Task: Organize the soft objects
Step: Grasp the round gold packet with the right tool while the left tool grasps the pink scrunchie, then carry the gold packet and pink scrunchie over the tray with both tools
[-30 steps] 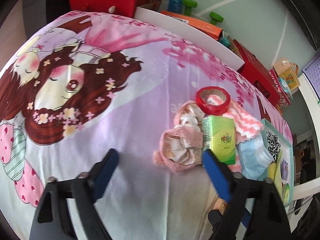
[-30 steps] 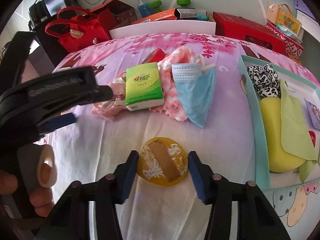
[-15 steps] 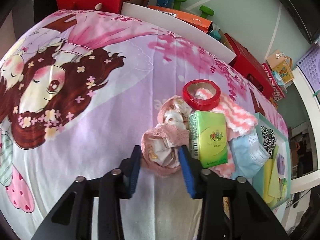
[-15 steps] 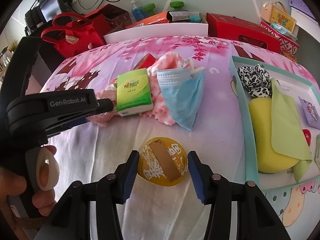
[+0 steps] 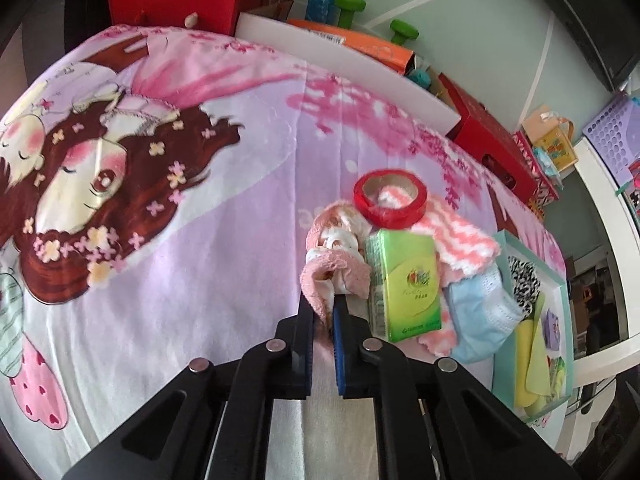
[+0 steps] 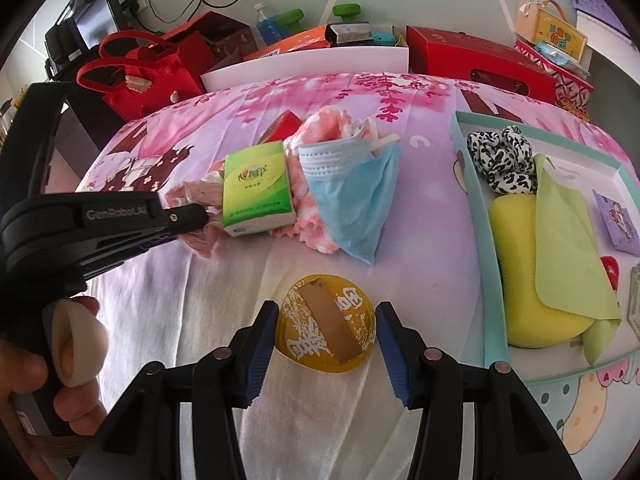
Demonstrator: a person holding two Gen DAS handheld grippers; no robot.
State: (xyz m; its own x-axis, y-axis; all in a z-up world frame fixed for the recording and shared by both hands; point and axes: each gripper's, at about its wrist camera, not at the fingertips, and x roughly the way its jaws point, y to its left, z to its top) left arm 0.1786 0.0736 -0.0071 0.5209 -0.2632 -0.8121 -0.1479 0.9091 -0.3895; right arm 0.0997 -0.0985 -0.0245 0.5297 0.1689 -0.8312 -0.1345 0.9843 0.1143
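Left wrist view: left hand-held gripper [image 5: 330, 312] clamped on the pink scrunchie [image 5: 334, 276].
Landmark: green tissue pack [image 5: 404, 284], lying on the printed bedsheet [image 5: 200, 220].
Pink scrunchie: touching the pack's left side.
Red tape roll [image 5: 390, 198]: just behind the pack.
Pink-white cloth [image 5: 460, 240]: under the pack, to its right.
Blue face mask [image 6: 352, 196]: just right of the pack.
Teal tray [image 6: 474, 184]: well right of the pack.
Right hand-held gripper [image 6: 326, 336]: fingers apart around a yellow lid [image 6: 326, 334], in front of the pack.
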